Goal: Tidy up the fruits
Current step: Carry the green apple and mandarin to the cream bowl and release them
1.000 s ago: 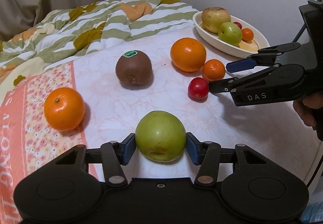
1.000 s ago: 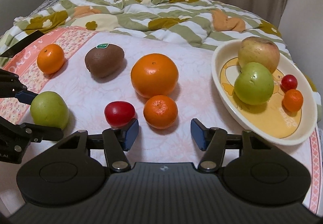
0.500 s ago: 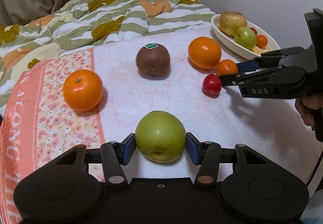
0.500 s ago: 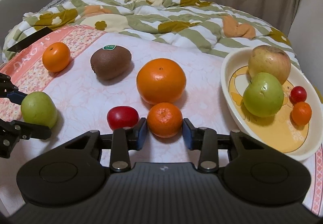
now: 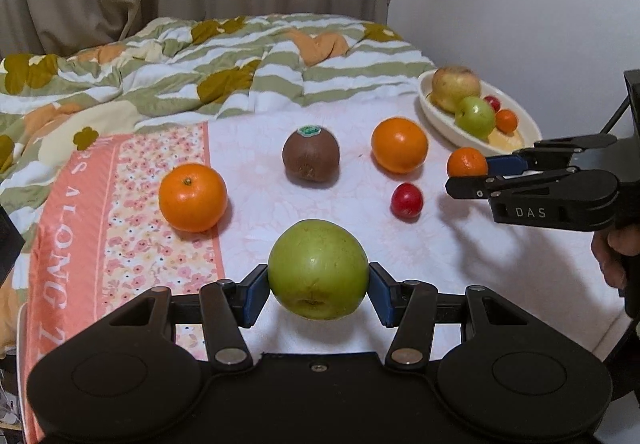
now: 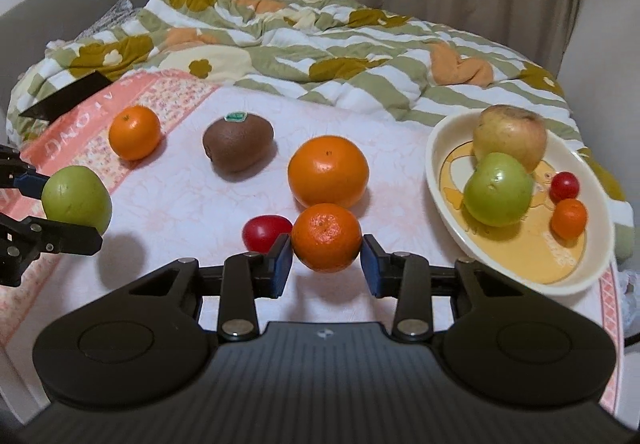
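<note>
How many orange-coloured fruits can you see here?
4. A small mandarin sits in the right gripper. A big orange lies behind it. Another orange lies far left on the bedspread, and a tiny one sits in the dish.

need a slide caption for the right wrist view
Right claw shut on a small orange mandarin, beside a cream oval dish already holding four fruits.

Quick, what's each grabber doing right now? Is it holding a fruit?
Left gripper: shut on the green apple, lifted off the bed.
Right gripper: shut on the small tangerine, also lifted.
</note>
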Action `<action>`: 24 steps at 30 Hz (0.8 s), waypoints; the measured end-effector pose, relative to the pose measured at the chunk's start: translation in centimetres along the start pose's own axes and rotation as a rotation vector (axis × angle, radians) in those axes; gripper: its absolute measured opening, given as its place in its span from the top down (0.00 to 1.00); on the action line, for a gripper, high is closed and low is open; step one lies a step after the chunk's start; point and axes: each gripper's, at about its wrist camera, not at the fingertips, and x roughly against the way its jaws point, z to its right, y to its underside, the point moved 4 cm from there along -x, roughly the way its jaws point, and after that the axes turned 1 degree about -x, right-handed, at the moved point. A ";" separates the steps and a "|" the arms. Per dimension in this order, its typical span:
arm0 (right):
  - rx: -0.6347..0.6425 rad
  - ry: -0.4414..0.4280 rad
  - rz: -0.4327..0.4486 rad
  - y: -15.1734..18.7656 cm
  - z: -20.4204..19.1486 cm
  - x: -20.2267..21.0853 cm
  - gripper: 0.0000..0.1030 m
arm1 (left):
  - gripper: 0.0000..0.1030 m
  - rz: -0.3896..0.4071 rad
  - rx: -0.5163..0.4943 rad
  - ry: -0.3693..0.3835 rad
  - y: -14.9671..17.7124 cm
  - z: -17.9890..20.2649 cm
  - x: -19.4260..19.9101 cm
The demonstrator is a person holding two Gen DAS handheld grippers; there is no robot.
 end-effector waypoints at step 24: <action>-0.166 0.070 0.105 -0.1 6.7 14.4 0.49 | 0.45 0.198 0.029 -0.024 -4.9 7.8 6.8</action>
